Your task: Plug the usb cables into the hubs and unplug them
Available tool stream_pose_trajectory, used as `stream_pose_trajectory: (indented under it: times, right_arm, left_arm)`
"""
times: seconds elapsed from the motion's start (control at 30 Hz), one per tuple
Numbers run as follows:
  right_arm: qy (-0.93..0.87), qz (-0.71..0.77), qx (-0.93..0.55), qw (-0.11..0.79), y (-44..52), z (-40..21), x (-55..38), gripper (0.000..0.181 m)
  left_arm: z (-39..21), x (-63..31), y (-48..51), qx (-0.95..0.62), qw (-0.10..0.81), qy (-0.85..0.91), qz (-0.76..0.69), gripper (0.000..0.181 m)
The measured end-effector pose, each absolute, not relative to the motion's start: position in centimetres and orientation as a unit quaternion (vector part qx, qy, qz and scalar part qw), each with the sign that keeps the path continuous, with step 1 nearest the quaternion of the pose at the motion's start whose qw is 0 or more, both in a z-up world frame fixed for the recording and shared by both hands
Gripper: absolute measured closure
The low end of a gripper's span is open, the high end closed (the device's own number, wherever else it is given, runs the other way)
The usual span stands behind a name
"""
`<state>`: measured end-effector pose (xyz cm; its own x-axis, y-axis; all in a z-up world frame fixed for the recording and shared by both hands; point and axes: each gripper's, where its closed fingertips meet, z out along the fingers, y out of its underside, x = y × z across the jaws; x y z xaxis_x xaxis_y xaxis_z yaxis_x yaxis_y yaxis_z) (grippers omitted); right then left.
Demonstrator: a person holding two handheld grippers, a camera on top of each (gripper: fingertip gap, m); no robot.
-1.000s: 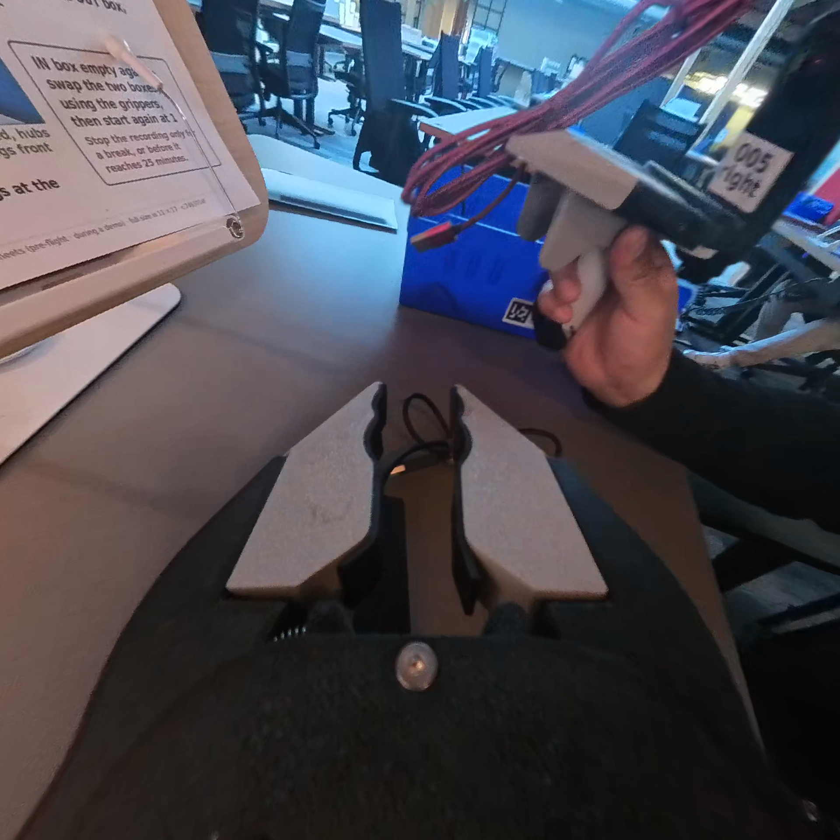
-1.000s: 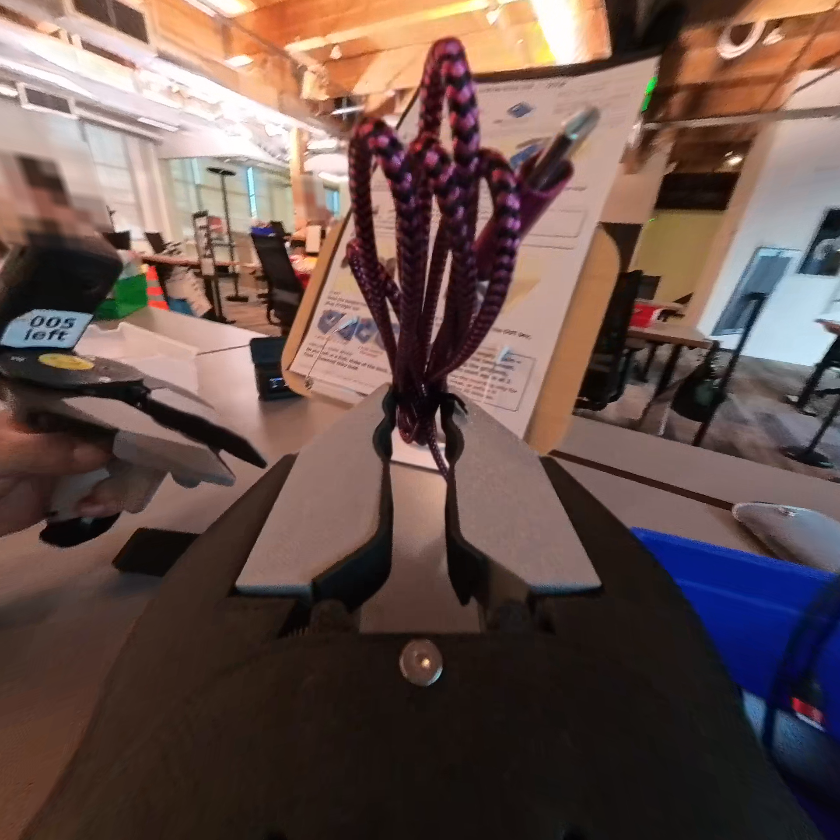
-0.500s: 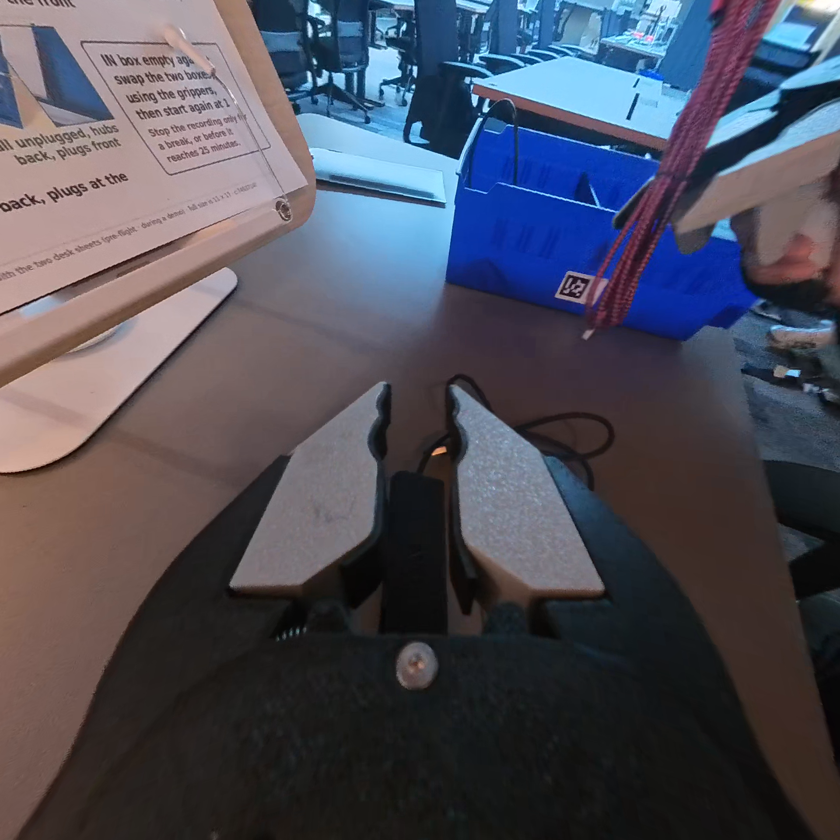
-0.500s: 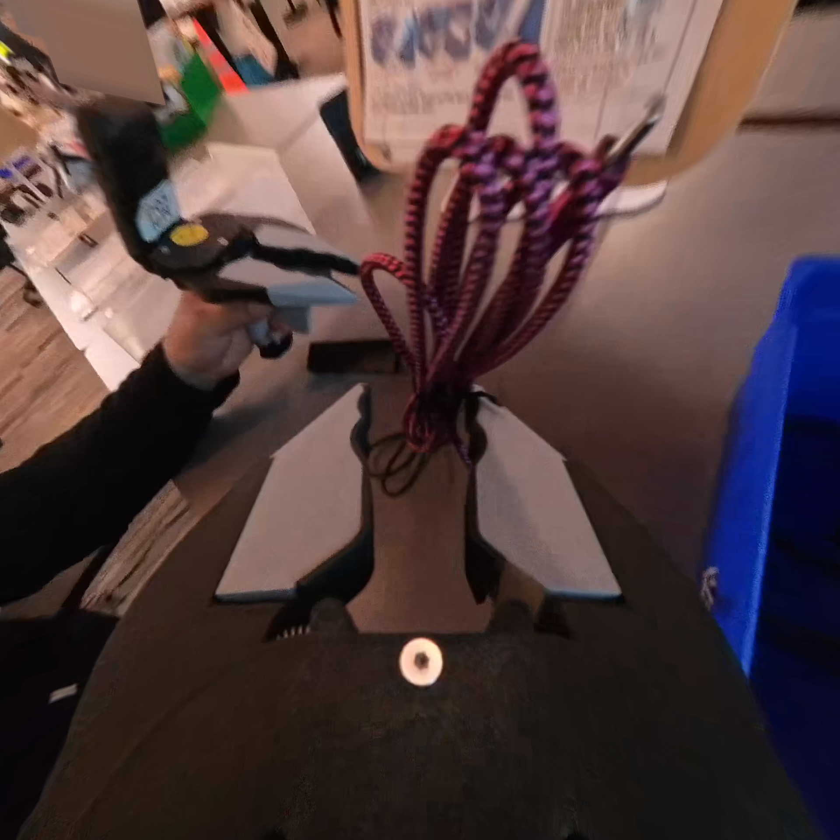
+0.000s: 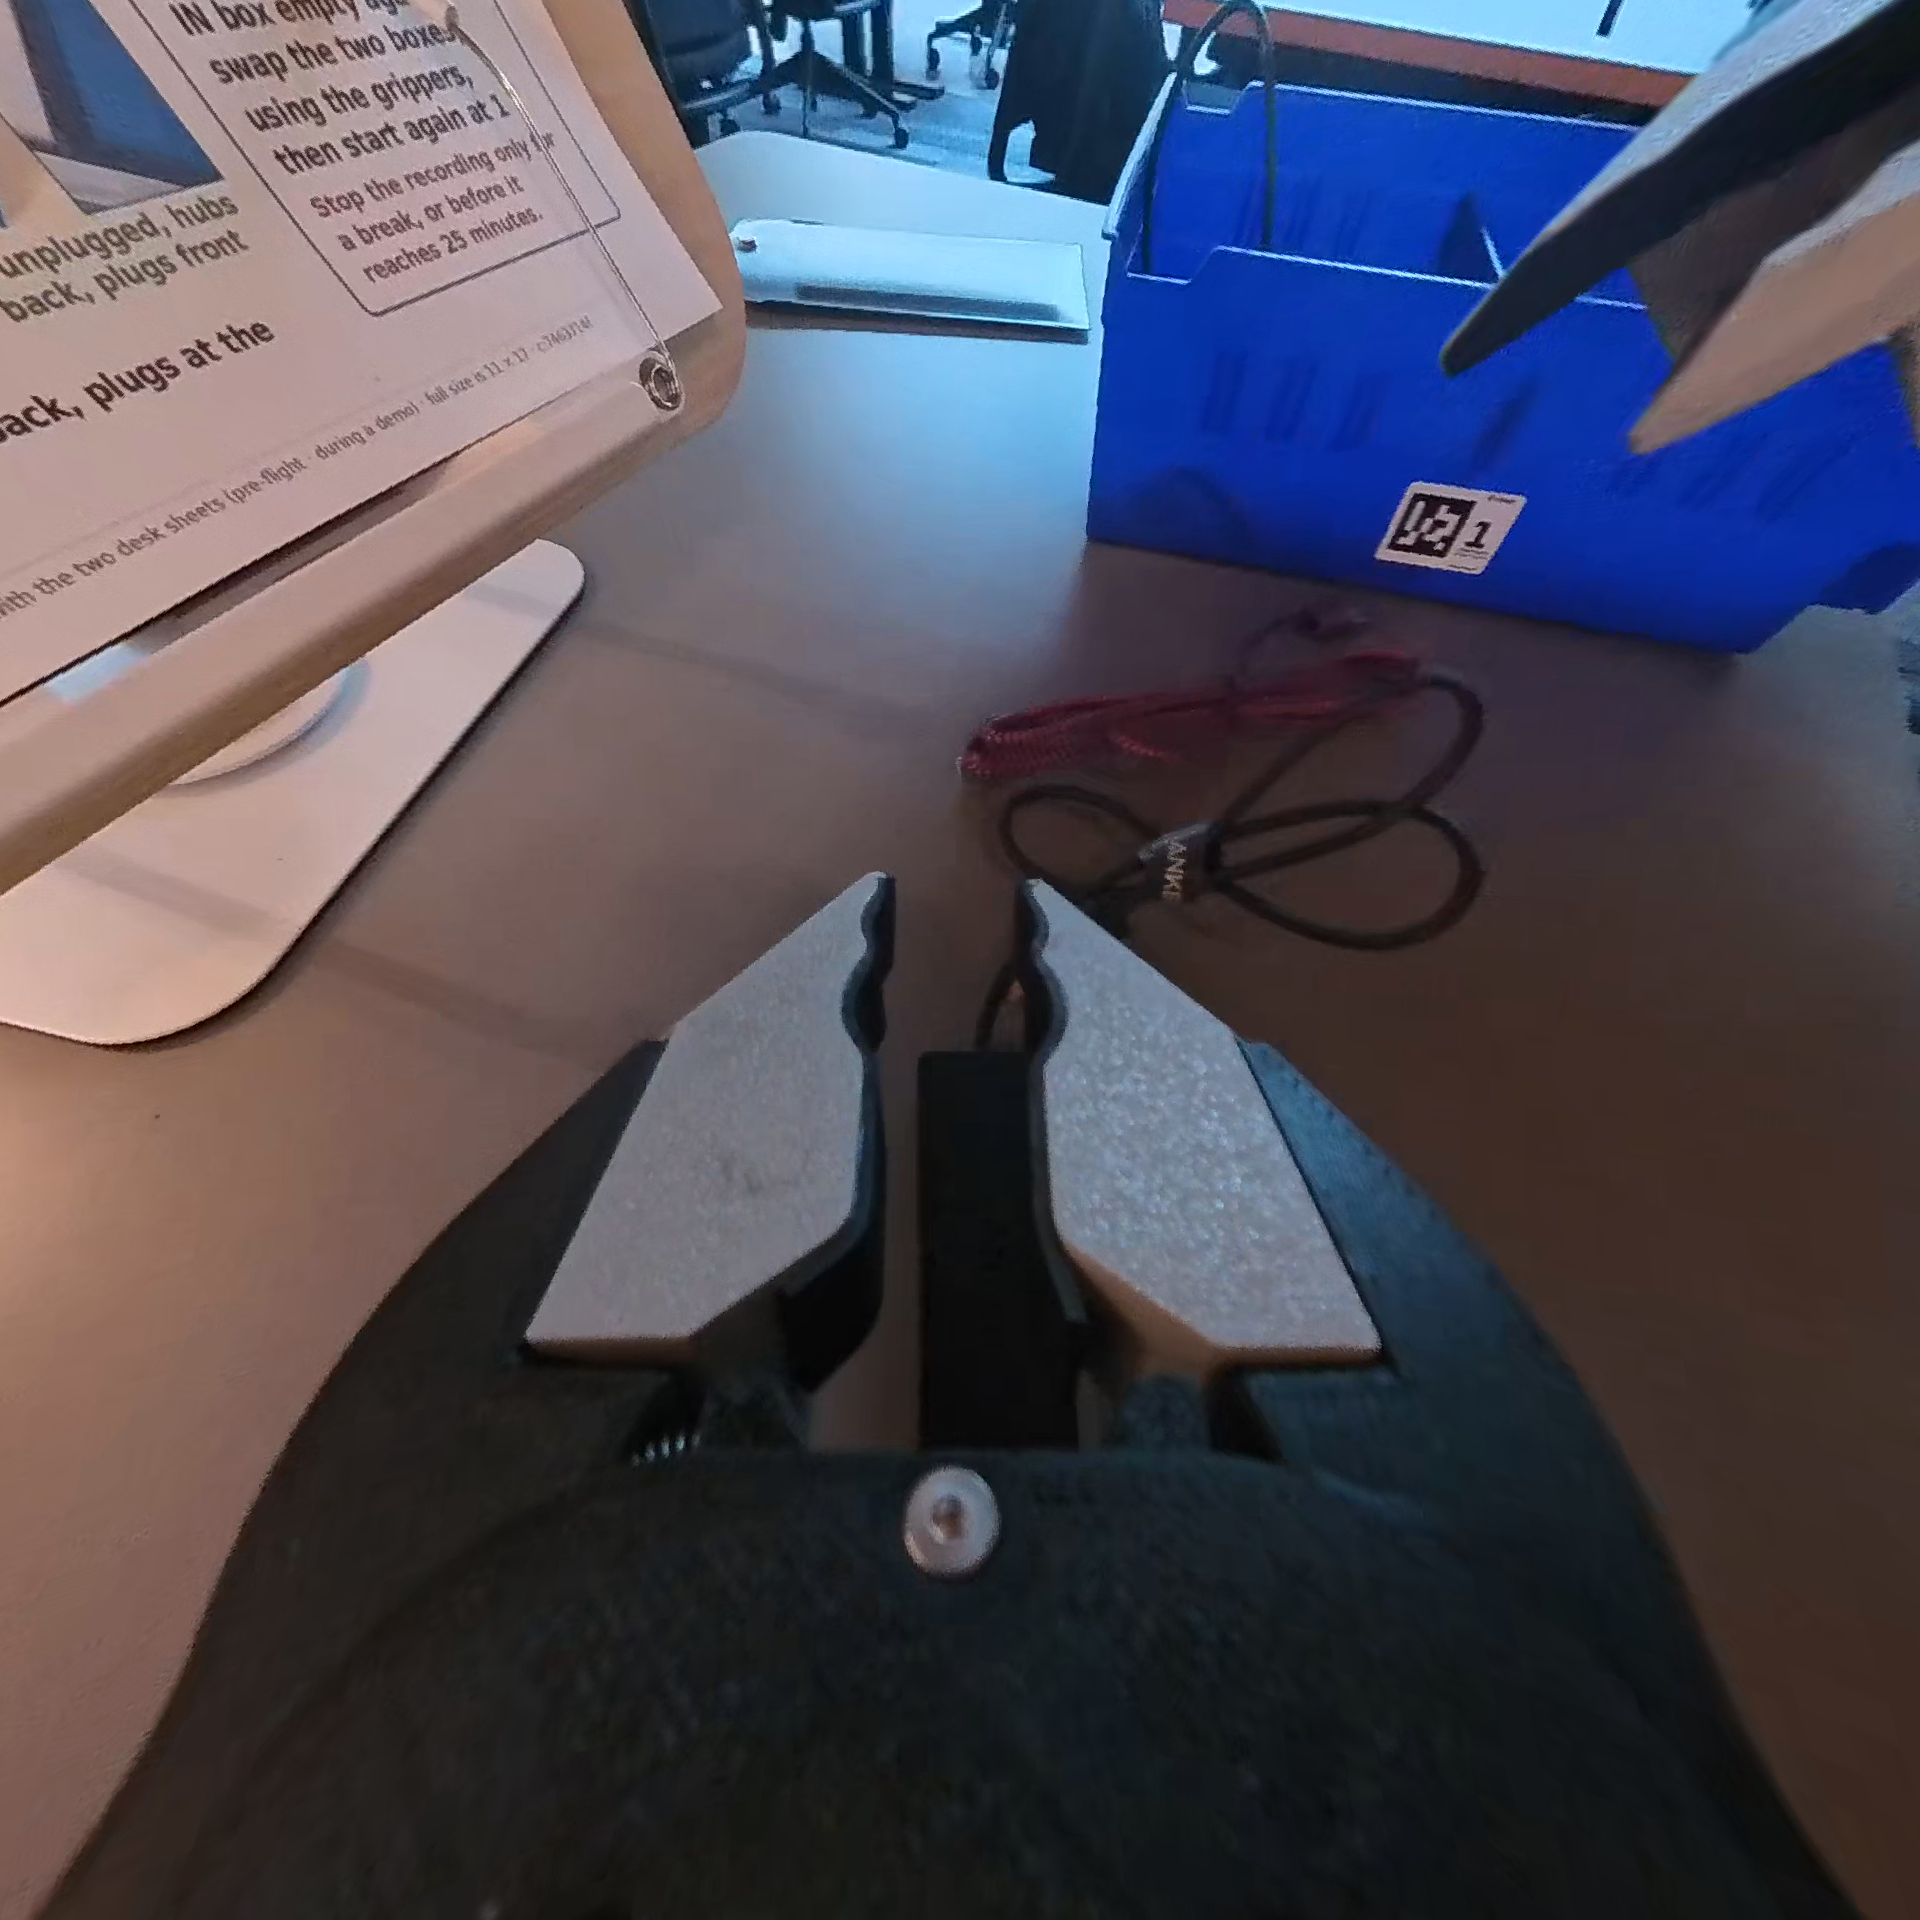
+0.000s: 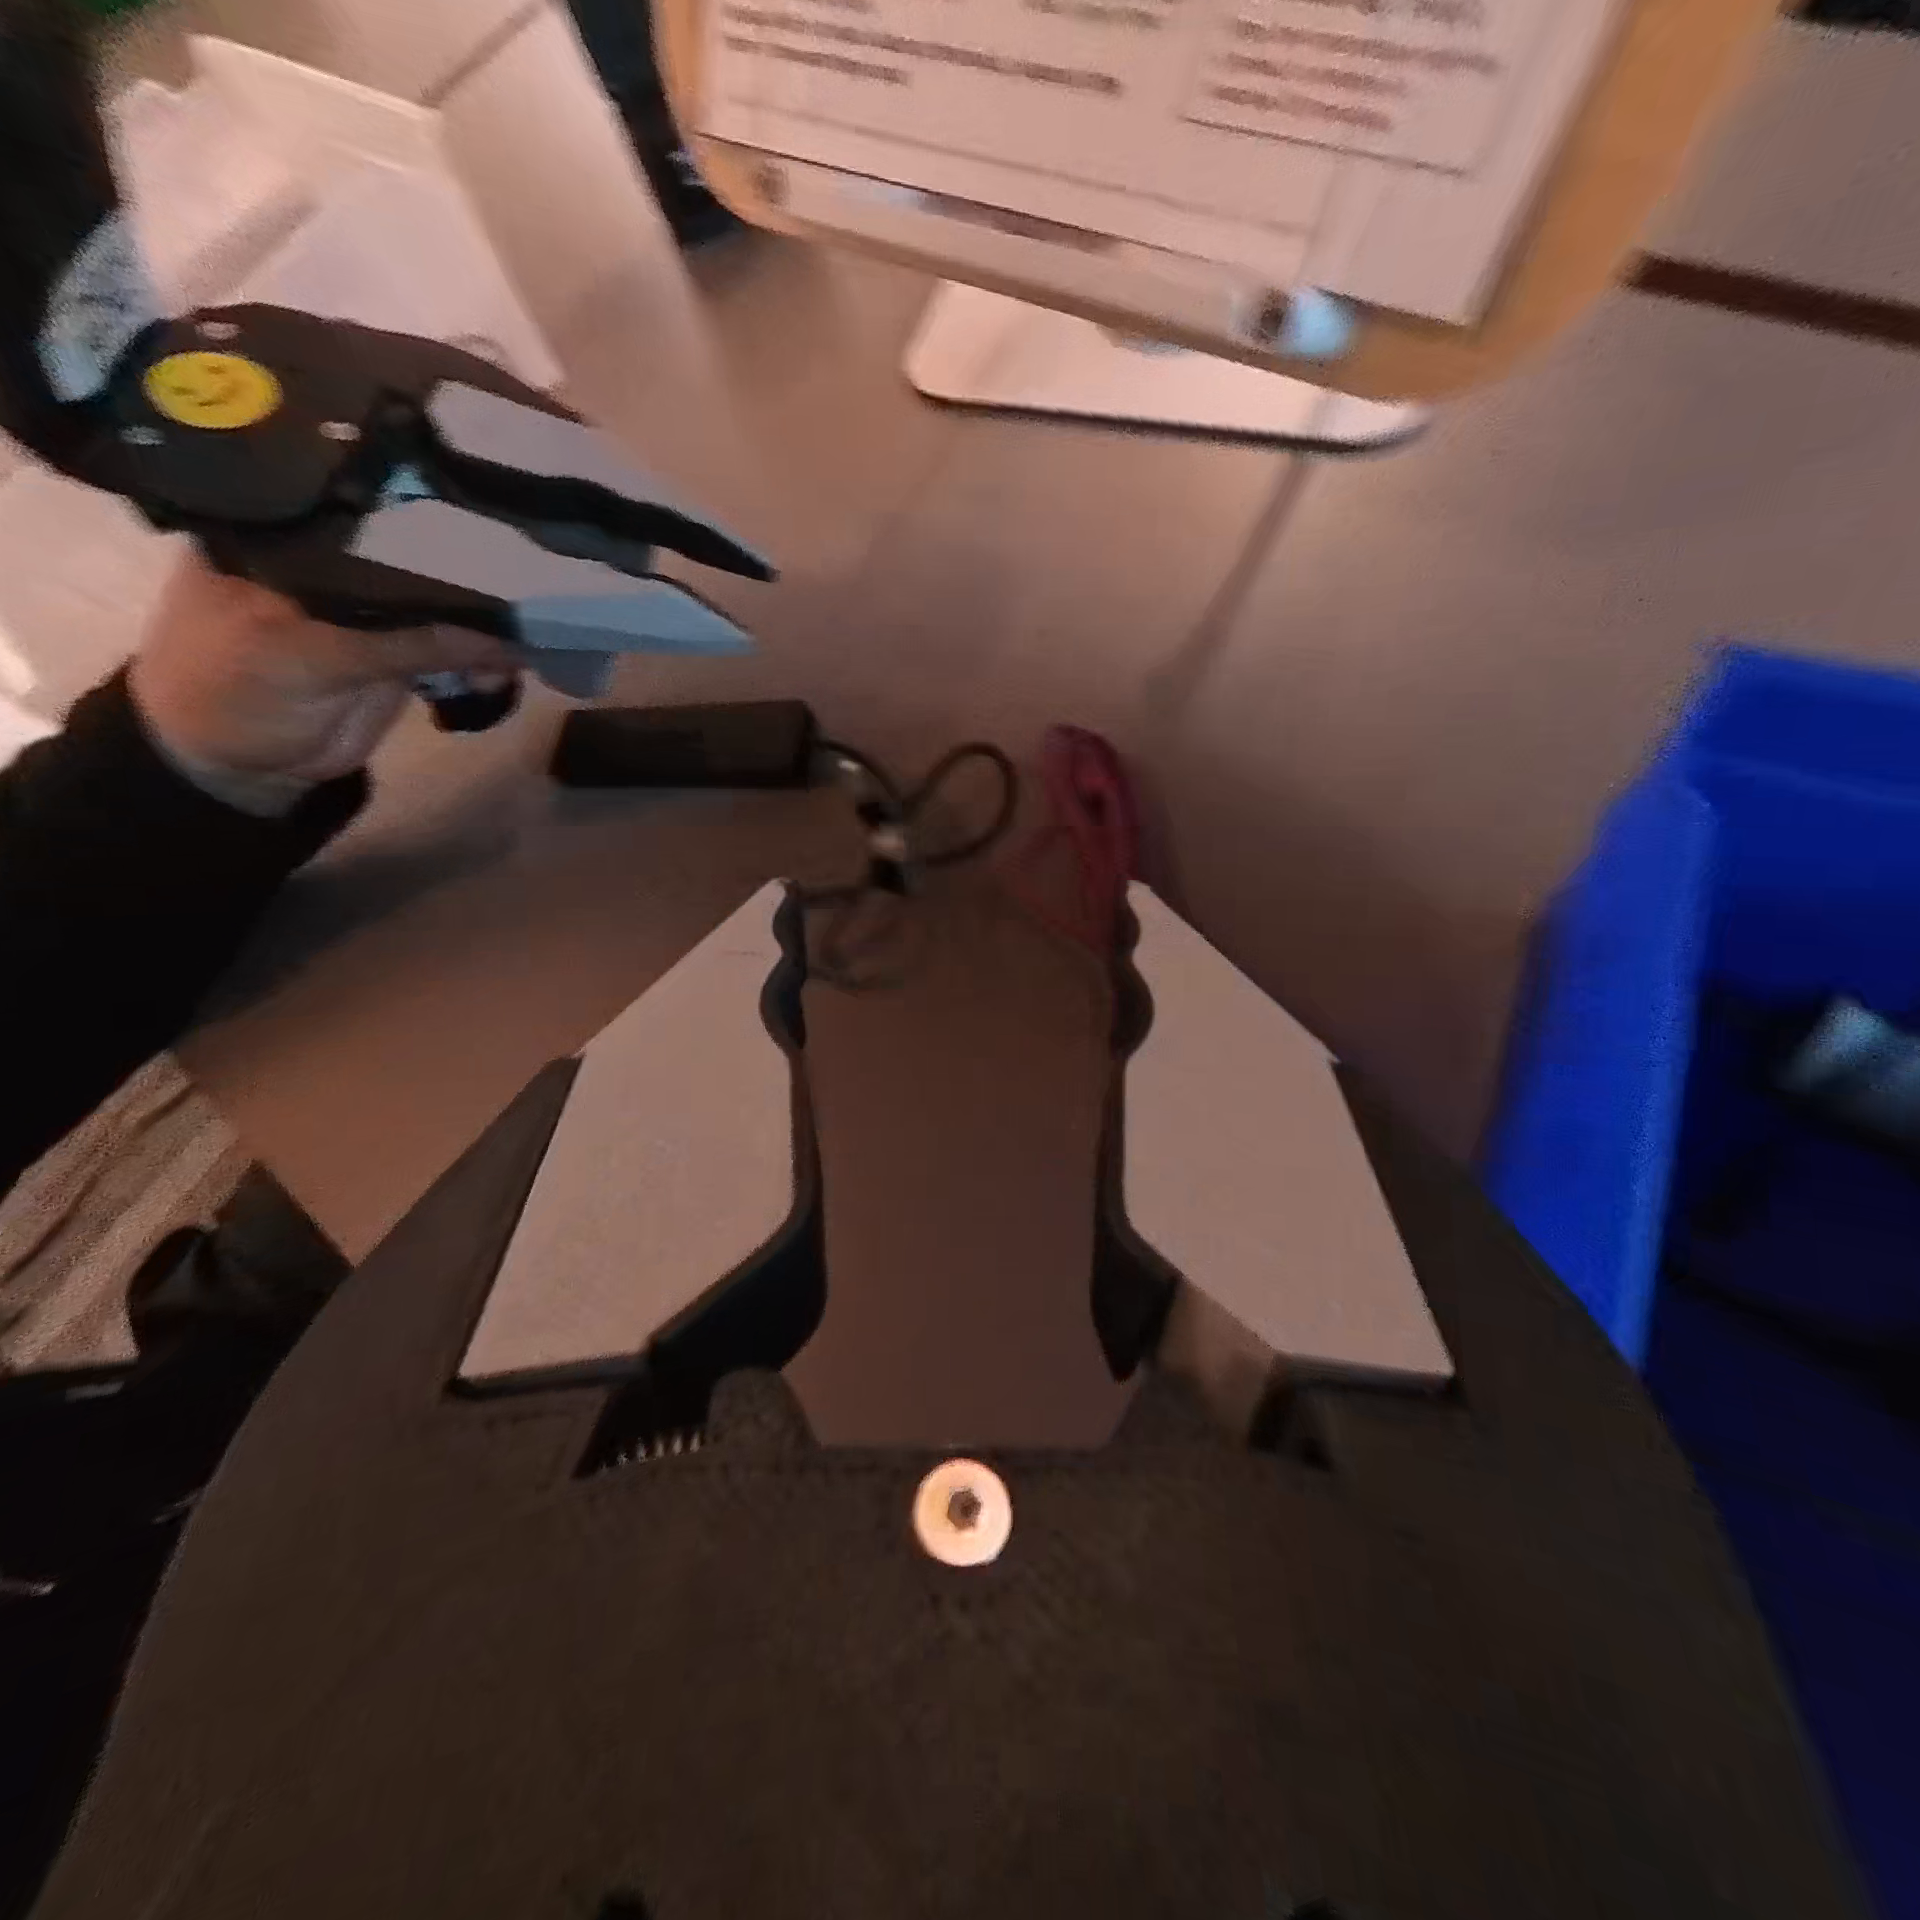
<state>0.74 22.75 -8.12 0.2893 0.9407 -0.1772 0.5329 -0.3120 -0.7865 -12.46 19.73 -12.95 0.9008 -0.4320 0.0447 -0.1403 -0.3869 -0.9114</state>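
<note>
Left wrist view: my left tool (image 5: 954,902) hangs low over the brown table (image 5: 644,790), its two grey fingers (image 5: 748,1122) set narrowly apart. A black USB hub (image 5: 971,1236) lies on the table in the gap between them, close against the right finger, with clear space on its left side, so the tool does not grip it. The hub's thin black cable (image 5: 1278,862) runs out toward 1 o'clock and lies in tied loops. Just beyond those loops, also at 1 o'clock, a red braided USB cable (image 5: 1174,717) lies bundled on the table, touching or crossing the black cable at its far end. A blue bin (image 5: 1351,416) with a square marker sticker stands past it at 1 o'clock. At 10 o'clock a wood-framed instruction sheet (image 5: 312,239) leans on a white stand. My right tool (image 5: 1538,384) juts in at 2 o'clock.

Right wrist view: blurred. My right tool (image 6: 956,904) is spread wide with nothing between the fingers, only bare table (image 6: 956,1195). At 12 o'clock, just past the tips, the red braided USB cable (image 6: 1086,821) lies beside the black cable (image 6: 945,810), which leads at 11 o'clock to the black USB hub (image 6: 686,743). My left tool (image 6: 753,603) hovers above the hub at 10 o'clock, held in my hand (image 6: 270,686). The blue bin (image 6: 1621,1039) is at 3 o'clock, the instruction sheet (image 6: 1143,114) at 12 o'clock.
</note>
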Motion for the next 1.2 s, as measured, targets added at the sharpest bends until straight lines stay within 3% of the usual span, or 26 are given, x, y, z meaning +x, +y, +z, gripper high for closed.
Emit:
stream_pose_trajectory:
  times: [0.37, 0.43, 0.67, 0.97, 1.07, 1.2]
  right_arm:
    - [-0.697, 0.319, -0.594, 0.243, 18.9, -13.4, -13.4, 0.122]
    - [-0.718, 0.310, -0.585, 0.213, 18.5, -15.1, -14.2, 0.128]
    - [-0.759, 0.362, -0.529, 0.119, 15.7, -17.5, -13.3, 0.117]
    - [-0.772, 0.300, -0.534, 0.167, 17.5, -19.5, -13.0, 0.139]
    - [-0.765, 0.284, -0.524, 0.244, 19.1, -17.5, -13.1, 0.144]
    - [-0.730, 0.303, -0.487, 0.372, 20.9, -12.0, -12.9, 0.148]
  left_arm:
    - [-13.1, -16.7, 19.6, -0.845, 0.517, 0.125, -0.061, 0.158]
    - [-12.9, -17.4, 19.6, -0.845, 0.519, 0.108, -0.068, 0.158]
    - [-13.9, -17.8, 19.5, -0.862, 0.493, 0.106, -0.058, 0.156]
    - [-14.5, -18.1, 19.1, -0.870, 0.477, 0.087, -0.084, 0.147]
    - [-13.1, -17.5, 18.9, -0.852, 0.501, 0.109, -0.109, 0.128]
    - [-9.6, -16.5, 17.9, -0.796, 0.569, 0.157, -0.135, 0.122]
